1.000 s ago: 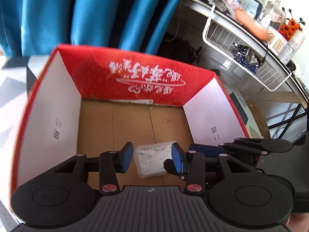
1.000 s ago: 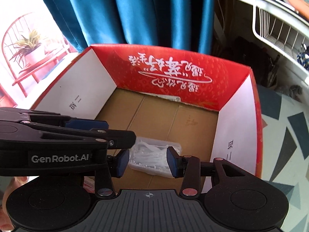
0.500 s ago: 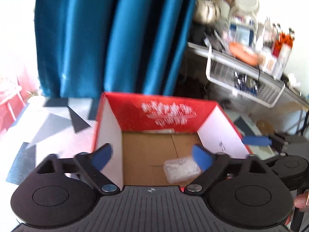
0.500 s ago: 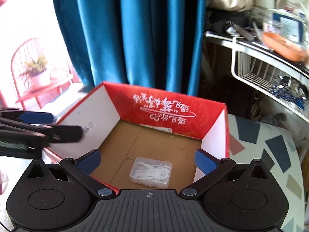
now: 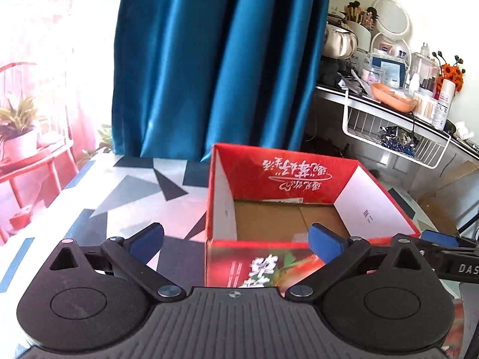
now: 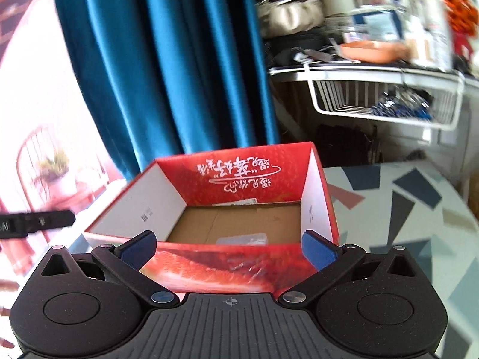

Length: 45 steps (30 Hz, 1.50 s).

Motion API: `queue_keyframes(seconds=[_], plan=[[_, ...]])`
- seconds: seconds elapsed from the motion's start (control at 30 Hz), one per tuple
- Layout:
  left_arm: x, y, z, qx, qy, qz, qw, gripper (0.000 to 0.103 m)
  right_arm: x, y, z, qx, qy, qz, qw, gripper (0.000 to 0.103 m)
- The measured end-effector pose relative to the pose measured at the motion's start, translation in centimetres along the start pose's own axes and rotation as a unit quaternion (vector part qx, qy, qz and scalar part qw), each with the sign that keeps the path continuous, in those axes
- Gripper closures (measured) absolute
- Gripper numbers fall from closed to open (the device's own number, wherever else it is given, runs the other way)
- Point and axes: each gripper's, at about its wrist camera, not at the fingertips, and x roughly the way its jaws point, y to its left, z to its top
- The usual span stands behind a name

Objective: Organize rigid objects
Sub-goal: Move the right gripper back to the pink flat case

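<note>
Red cardboard box on patterned table, clear plastic case inside; left gripper and right gripper before it, jaws just opened, empty.

Strong daylight comes from the left in both views and burns the area beside the blue curtain to a pink-white glare, so the plant there looks washed out. The left wrist view is mostly sharp, while the right wrist view has motion blur, strongest on the cluttered shelf at the upper right. The fisheye lens bends straight lines near the edges, and the corners are white.
</note>
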Motion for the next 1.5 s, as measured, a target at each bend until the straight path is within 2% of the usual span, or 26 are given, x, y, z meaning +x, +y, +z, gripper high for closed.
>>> queue_keyframes(seconds=[0.1, 0.2, 0.27, 0.4, 0.53, 0.7, 0.93, 1.1, 1.2, 1.33, 1.5], plan=[[-0.7, 0.3, -1.5, -0.006, 0.006, 0.001, 1.0, 0.0, -0.9, -0.4, -2.2, 0.017, -0.003, 0.001, 1.0, 0.0], [-1.1, 0.9, -3.3, -0.03, 0.024, -0.018, 0.9991, 0.0, -1.8, -0.4, -4.6, 0.006, -0.001, 0.005, 1.0, 0.0], [-1.1, 0.9, -4.5, -0.025, 0.032, -0.011, 0.9991, 0.0, -2.3, -0.4, -6.1, -0.003, -0.007, 0.004, 1.0, 0.0], [-0.8, 0.6, -6.6, -0.001, 0.048, 0.004, 0.9988, 0.0, -2.5, -0.1, -8.4, -0.053, -0.012, -0.033, 0.998, 0.0], [-0.6, -0.2, -7.8, 0.036, 0.055, 0.039, 0.9971, 0.0, -1.6, -0.6, -9.5, -0.045, 0.006, -0.047, 0.998, 0.0], [-0.1, -0.2, -8.6, 0.034, 0.06, 0.026, 0.9973, 0.0, -1.1, -0.7, -10.2, -0.053, 0.015, -0.036, 0.998, 0.0], [1.0, -0.3, -9.5, 0.036, 0.069, 0.033, 0.9964, 0.0, -0.2, -0.8, -10.8, -0.063, 0.027, -0.007, 0.998, 0.002], [1.6, 0.0, -9.5, 0.026, 0.074, 0.017, 0.9967, 0.004, 0.4, -0.6, -11.0, -0.07, 0.03, 0.003, 0.997, 0.01], [1.9, 0.1, -9.6, 0.021, 0.077, 0.015, 0.9967, 0.012, 0.5, -0.5, -11.1, -0.075, 0.027, 0.005, 0.997, 0.017], [2.2, 0.2, -9.5, 0.014, 0.078, 0.007, 0.9969, 0.016, 0.5, -0.7, -11.0, -0.07, 0.027, 0.014, 0.997, 0.023], [2.4, -0.5, -9.7, 0.025, 0.077, -0.011, 0.9966, 0.03, 0.7, -0.9, -11.1, -0.065, 0.032, 0.028, 0.997, 0.036]])
